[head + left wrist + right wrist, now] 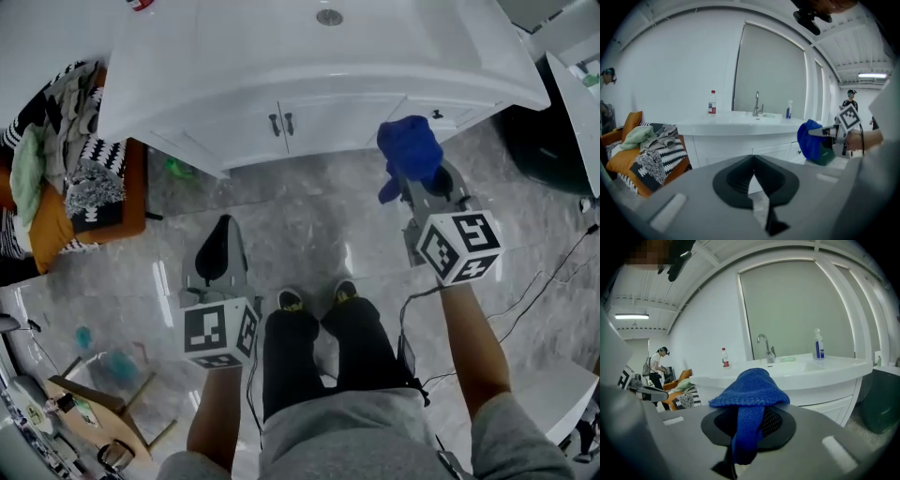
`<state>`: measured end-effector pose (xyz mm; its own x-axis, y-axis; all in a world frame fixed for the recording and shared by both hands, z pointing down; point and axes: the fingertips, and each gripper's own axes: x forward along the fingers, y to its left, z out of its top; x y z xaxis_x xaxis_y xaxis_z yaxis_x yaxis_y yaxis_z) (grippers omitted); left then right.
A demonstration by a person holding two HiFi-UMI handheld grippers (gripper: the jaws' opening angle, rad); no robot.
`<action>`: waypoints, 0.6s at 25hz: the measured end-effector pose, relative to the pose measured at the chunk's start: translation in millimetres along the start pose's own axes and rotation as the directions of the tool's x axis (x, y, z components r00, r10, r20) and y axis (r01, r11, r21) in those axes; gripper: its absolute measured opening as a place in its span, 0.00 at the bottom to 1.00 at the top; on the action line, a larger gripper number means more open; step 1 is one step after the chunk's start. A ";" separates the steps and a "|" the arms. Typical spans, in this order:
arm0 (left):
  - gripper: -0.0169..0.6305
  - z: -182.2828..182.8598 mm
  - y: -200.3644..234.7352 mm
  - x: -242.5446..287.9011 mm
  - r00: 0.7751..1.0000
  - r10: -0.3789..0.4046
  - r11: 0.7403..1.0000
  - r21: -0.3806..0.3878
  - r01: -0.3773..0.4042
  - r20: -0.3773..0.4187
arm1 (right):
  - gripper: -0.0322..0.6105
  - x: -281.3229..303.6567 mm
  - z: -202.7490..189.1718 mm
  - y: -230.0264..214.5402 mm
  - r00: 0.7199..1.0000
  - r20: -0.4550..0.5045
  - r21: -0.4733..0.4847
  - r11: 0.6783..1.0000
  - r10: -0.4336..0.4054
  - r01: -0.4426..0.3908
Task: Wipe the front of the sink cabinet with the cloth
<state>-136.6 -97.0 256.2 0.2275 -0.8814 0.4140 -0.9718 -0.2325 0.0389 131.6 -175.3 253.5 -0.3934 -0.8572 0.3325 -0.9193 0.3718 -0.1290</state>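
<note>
The white sink cabinet (309, 122) stands ahead of me, its doors and handles facing me. A blue knitted cloth (410, 150) is bunched in my right gripper (412, 183), which is shut on it and held just in front of the cabinet's right-hand drawers. In the right gripper view the cloth (750, 390) drapes over the jaws and hides the fingertips of that gripper (740, 427). My left gripper (219, 234) hangs lower, over the floor, apart from the cabinet. Its black pads (736, 178) meet with nothing between them. The left gripper view also catches the cloth (810, 139) at its right.
An orange seat (131, 202) heaped with clothes stands to the cabinet's left. At the right is a dark bin (548, 141). A small green thing (178, 169) lies under the cabinet's left corner. Cables (553, 281) trail on the floor. A bottle (712, 102), a faucet (757, 104) and a soap bottle (818, 345) stand on the counter.
</note>
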 end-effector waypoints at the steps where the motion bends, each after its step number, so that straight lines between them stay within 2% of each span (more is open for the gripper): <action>1: 0.04 -10.9 5.1 7.1 1.000 0.007 1.000 -0.005 -0.007 -0.005 | 0.16 8.0 -8.6 -4.5 1.000 -0.002 0.001 1.000 -0.006 0.006; 6: 0.04 -69.3 31.5 48.0 0.999 0.036 0.999 -0.015 -0.036 -0.017 | 0.16 55.7 -48.1 -32.1 0.999 0.009 -0.007 0.999 -0.042 0.042; 15: 0.04 -184.6 49.1 123.3 0.999 0.029 0.999 -0.039 -0.029 -0.016 | 0.16 115.1 -98.6 -94.7 0.974 0.136 -0.018 0.982 -0.183 0.187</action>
<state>-167.8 -141.1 477.0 0.1986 -0.8808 0.4299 -0.9797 -0.1906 0.0620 174.6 -274.0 396.2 -0.2164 -0.9511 0.2205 -0.9763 0.2111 -0.0478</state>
